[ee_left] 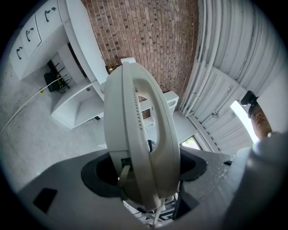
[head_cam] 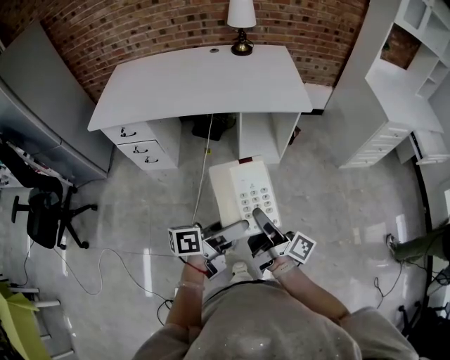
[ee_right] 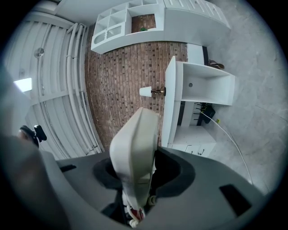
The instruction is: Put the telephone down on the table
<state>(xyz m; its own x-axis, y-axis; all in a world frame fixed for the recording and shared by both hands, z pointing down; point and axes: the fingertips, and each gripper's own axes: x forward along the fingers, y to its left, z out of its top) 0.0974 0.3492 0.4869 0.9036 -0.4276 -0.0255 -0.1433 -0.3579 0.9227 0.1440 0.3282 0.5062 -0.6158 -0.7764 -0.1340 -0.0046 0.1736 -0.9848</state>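
Observation:
A white telephone point(head_cam: 246, 191) with a keypad and a handset hangs in the air over the floor, in front of the white table point(head_cam: 204, 81). My left gripper point(head_cam: 236, 227) is shut on its near left edge. My right gripper point(head_cam: 261, 216) is shut on its near right edge, over the keypad. In the left gripper view the telephone point(ee_left: 139, 134) stands on edge between the jaws of the left gripper point(ee_left: 144, 182), handset side showing. In the right gripper view the telephone point(ee_right: 135, 148) rises edge-on out of the right gripper point(ee_right: 135, 179). A thin white cord point(head_cam: 204, 151) trails toward the table.
A lamp point(head_cam: 242, 21) stands at the table's back edge by the brick wall. Drawers point(head_cam: 137, 144) sit under its left side. A black office chair point(head_cam: 46, 214) is at the left, a white shelf unit point(head_cam: 401, 84) at the right. Cables lie on the floor.

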